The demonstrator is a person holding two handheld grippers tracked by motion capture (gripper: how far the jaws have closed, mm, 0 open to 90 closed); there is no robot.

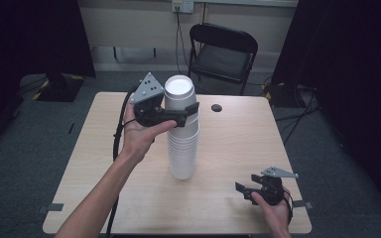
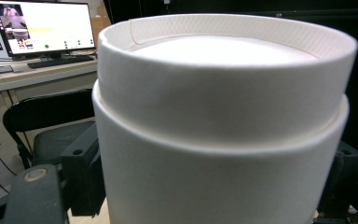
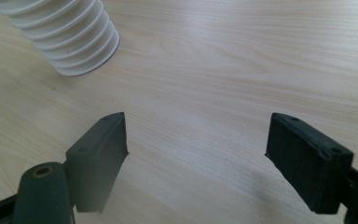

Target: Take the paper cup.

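tall stack of white upturned cups [image 1: 182, 134] stands upright mid-table.

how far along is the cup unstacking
Barely begun. No single cup stands apart on the table. In hand: the left tool is clamped on the top cup of the upside-down stack. The right tool sits open, empty. The stack remains to separate.

High view: fixed above the near edge, facing forward and down over the whole pale wooden surface [image 1: 129, 198]. Left gripper view: level, very close, pressed against the upper cups of the tall white stack of upturned paper cups [image 2: 223, 140], facing a black folding chair [image 2: 51, 121]. Right gripper view: low, near, angled down on the surface. All three share the stack.
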